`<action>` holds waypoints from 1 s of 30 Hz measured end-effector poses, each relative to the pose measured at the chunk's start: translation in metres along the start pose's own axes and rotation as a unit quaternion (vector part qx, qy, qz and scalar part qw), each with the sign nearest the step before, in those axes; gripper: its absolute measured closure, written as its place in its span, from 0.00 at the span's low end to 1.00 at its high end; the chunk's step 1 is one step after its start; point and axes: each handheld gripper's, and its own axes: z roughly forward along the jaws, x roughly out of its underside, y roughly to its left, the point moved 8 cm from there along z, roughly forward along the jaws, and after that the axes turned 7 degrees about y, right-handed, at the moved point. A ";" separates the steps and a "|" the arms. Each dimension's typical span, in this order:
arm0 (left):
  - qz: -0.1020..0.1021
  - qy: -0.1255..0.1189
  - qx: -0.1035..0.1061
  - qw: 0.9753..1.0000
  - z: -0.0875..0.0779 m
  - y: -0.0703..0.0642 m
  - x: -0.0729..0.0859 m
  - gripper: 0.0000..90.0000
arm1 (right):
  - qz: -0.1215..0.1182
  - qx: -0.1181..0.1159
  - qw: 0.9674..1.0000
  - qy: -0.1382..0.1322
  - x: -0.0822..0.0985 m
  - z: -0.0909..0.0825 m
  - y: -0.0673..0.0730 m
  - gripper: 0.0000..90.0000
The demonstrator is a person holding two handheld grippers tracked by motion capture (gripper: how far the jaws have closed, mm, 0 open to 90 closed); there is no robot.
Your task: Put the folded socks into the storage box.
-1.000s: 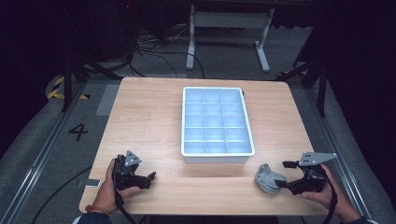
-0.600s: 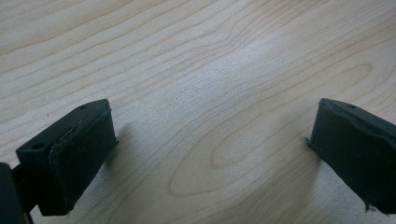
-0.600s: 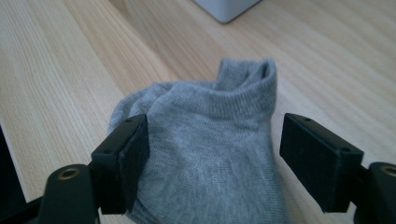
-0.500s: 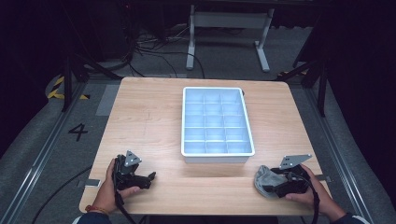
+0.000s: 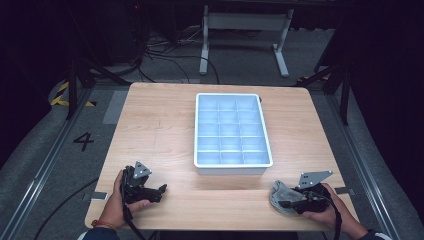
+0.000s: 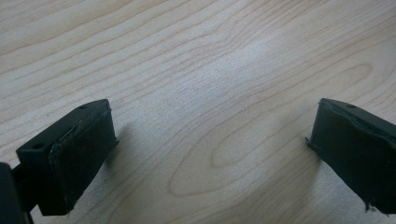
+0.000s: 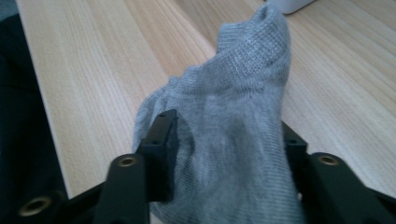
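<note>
- The right gripper (image 7: 224, 140), jaws just closing, pinches the grey sock (image 7: 233, 121); a thin bite of loose knit could slip free when lifted
- The left gripper (image 6: 205, 154) rests open and empty on the table (image 5: 165, 125); it gives no help if the sock sags short of the tray (image 5: 200, 165)

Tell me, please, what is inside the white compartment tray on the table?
The white tray has rows of compartments, and every one that can be seen is empty. The near wall hides part of the floor of the closest row.

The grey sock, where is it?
The grey sock lies at the table's near right corner, between the jaws of the right hand-held gripper, just right of the tray.
</note>
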 end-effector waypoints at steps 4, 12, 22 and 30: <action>0.000 0.000 0.000 1.000 0.000 0.000 0.000 0.01 | -0.008 -0.012 1.000 -0.004 0.000 0.000 0.003 0.74; 0.000 0.000 -0.001 1.000 0.000 0.000 0.000 0.01 | -0.028 0.009 0.999 -0.016 0.000 -0.003 0.006 0.80; 0.001 0.000 -0.001 1.000 0.000 0.000 0.000 0.01 | -0.028 0.028 0.998 -0.048 -0.003 -0.014 0.002 0.81; 0.002 0.000 -0.001 1.000 0.000 0.001 0.000 0.01 | -0.015 0.036 0.996 -0.076 -0.004 -0.023 -0.004 0.81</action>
